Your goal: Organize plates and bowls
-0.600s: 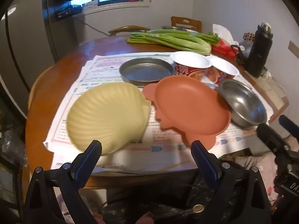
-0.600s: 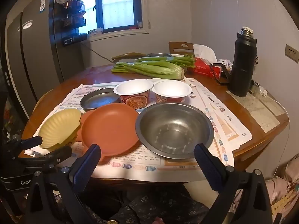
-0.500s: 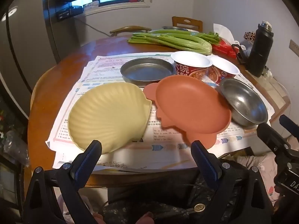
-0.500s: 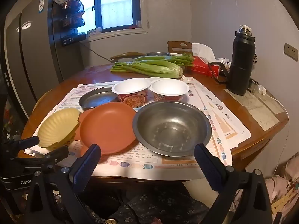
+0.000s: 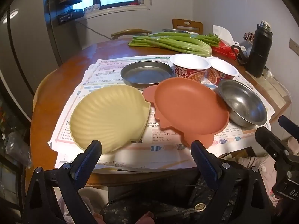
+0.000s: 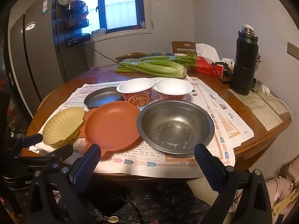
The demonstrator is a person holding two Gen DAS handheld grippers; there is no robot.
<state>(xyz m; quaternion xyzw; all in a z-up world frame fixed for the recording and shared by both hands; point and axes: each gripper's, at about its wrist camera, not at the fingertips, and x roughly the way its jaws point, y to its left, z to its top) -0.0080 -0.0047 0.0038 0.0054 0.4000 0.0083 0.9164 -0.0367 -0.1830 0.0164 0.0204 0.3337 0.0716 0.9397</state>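
I see a pale yellow, ribbed shell-shaped plate (image 5: 110, 117) nearest the left edge of the glossy red-brown round wooden table (image 5: 56, 93). Beside it I note a plain terracotta-orange plastic plate (image 5: 188, 108), a dull grey metal pan (image 5: 147, 73) and a silver steel bowl (image 6: 175, 127). I read red printed sides on two white-lidded noodle cups (image 6: 136, 91). My gripper pads (image 5: 87, 160) are blue.

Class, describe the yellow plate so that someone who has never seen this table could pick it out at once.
Find the round wooden table spread with printed papers. On the papers stands a cluster of dishes; the yellow plate lies at its left end, beside the orange plate. It alone is ribbed and fan-shaped like a scallop shell; its neighbours are smooth and round.
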